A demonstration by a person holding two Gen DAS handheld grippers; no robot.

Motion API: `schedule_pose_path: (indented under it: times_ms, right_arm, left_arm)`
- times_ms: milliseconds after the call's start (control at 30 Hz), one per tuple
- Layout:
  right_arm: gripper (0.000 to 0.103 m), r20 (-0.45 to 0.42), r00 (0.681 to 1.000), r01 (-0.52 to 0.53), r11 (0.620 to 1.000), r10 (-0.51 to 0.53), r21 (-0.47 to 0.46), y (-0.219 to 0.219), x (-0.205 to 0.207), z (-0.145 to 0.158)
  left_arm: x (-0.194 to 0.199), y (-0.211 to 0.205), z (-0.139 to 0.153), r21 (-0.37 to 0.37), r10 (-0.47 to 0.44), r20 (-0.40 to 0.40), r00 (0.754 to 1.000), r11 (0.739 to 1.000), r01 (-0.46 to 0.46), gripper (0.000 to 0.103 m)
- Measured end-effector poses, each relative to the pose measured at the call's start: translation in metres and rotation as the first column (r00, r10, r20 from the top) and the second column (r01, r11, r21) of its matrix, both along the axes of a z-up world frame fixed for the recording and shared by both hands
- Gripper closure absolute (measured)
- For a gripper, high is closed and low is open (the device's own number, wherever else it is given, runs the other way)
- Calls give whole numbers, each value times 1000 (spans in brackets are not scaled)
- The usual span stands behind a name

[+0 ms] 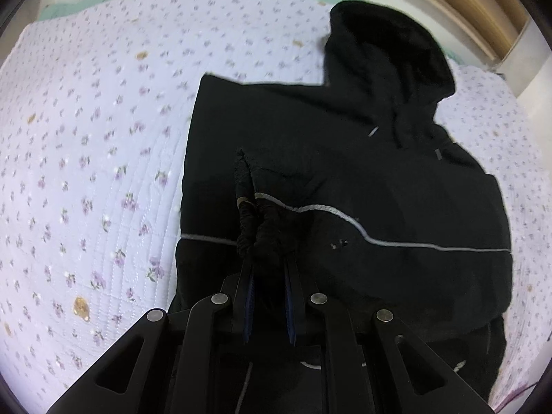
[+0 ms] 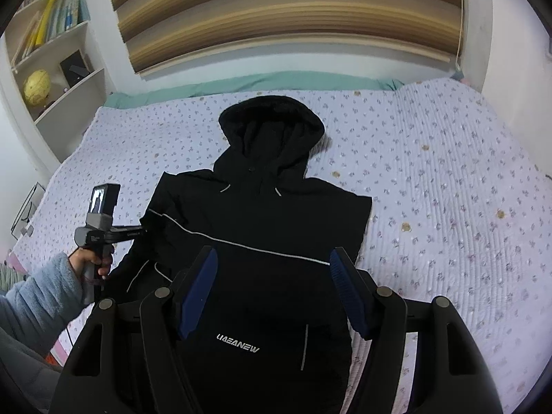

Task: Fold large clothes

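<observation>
Left wrist: jaws clamp bunched black jacket (image 1: 345, 172) fabric, tips buried; right jaws apart above it.

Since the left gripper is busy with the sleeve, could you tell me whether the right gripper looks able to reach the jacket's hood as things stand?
Probably yes: the right gripper is open and holds nothing, and the hood lies uncovered on the bedspread straight ahead, beyond the jacket body.

A: Where's the black hooded jacket (image 2: 262, 241)?
B: Flat on the floral bed (image 2: 448, 189), hood toward the blind (image 2: 286, 13).
A: And the right claw (image 2: 272, 293)?
B: Spread wide above it; the left claw (image 2: 141, 231) sits at its sleeve edge.
</observation>
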State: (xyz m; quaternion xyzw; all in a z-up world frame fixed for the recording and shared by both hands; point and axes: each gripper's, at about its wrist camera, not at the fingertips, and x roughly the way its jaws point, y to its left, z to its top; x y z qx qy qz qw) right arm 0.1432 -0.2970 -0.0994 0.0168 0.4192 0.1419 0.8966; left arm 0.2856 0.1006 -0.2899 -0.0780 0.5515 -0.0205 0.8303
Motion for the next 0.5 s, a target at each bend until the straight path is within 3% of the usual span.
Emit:
schedule_pose_path:
  times_ms: [100,200,333,433,500]
  right_arm:
    - [33,-10,1000,18,999,-18,30,-1,4,-3]
    - [33,-19,999,43,998,-42,55,-2,10,-6]
    - [33,9,998,59,996,-60,74,-3,9,0]
    - [33,10,998,68,996,-68,61,-2,10,-1]
    - [33,8,997,74,995,-75,62,0,12,-4]
  left_arm:
    - [1,-4,-10,28,-10,-30,999,1000,11,88]
    - [3,1,-15,-2,-1,-51,999,1000,1,84]
    - [-6,19,2,-27,15,-43,999,999,-16,69]
    - [-18,35,20,-16,68,-7,998,998,-68,49]
    - [-21,47,30,55,143,28,989,988,-144,49]
